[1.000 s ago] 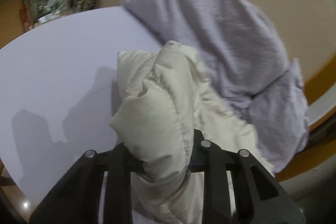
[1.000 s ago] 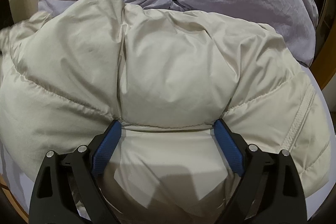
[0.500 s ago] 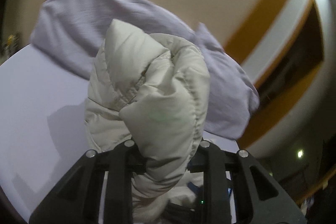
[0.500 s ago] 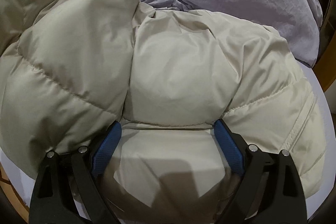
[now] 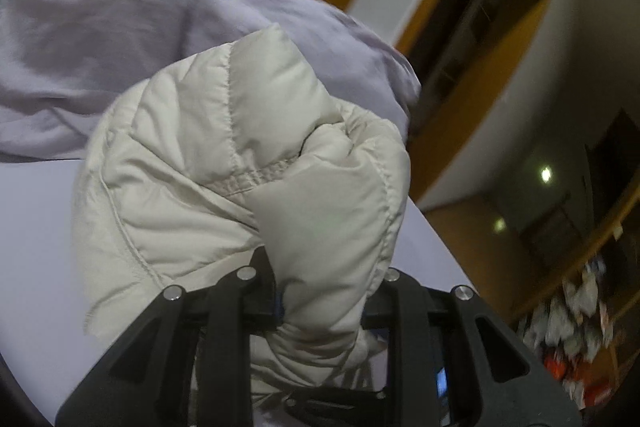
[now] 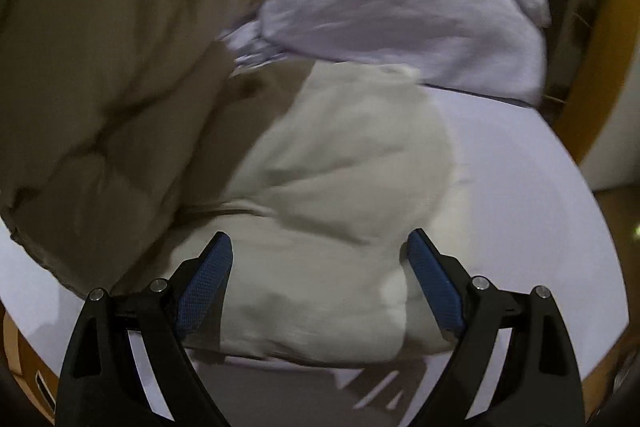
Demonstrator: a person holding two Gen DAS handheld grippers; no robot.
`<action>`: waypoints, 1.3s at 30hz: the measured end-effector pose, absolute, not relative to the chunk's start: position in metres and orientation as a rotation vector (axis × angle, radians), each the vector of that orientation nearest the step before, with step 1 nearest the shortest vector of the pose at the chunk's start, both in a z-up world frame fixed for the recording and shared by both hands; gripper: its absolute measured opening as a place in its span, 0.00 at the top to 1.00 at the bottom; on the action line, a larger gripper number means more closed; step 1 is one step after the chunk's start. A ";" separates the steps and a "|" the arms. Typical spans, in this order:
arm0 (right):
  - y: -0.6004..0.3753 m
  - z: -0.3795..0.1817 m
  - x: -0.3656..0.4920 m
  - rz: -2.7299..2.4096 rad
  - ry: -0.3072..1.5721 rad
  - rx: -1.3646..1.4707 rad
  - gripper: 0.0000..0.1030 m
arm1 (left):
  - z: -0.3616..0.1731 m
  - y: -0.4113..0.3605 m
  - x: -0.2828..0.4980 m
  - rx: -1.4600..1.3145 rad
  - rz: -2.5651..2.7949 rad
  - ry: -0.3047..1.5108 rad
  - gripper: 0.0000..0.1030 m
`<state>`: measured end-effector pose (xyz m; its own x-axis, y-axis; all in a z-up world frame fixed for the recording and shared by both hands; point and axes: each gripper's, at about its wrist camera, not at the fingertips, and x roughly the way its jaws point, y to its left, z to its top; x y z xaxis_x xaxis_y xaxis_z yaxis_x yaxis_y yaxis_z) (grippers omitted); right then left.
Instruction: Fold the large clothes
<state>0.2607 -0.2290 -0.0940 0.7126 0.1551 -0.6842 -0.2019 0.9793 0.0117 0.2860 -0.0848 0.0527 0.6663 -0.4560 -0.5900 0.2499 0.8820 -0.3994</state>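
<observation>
Spanning wood-trimmed room: white tabletop [image 5: 36, 251]

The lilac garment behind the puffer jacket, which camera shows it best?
The right wrist view: the lilac garment lies in the open beyond the cream puffer jacket, though blurred. In the left wrist view the bunched jacket in the left gripper hides part of it.

We saw a cream quilted puffer jacket [image 6: 320, 195] bunched on the white table, one padded fold lifted; a crumpled lilac garment [image 6: 420, 7] lay behind, touching it.
</observation>
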 end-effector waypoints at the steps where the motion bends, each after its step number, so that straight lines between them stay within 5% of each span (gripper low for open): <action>1: -0.237 -0.093 0.260 0.177 0.747 -0.058 0.11 | 0.050 -0.095 0.289 -0.283 -0.417 0.755 0.76; 10: -0.322 -0.095 0.246 -0.043 0.753 0.053 0.11 | 0.008 -0.179 0.295 -0.130 -0.481 0.886 0.74; 18: -0.366 -0.095 0.233 -0.135 0.749 0.116 0.11 | 0.017 -0.207 0.277 -0.064 -0.479 0.864 0.43; 26: -0.385 -0.071 0.235 -0.130 0.690 0.139 0.11 | 0.062 -0.174 0.251 -0.081 -0.424 0.752 0.29; 39: -0.368 -0.012 0.272 -0.027 0.631 0.199 0.11 | 0.043 -0.044 0.324 -0.203 -0.049 0.787 0.29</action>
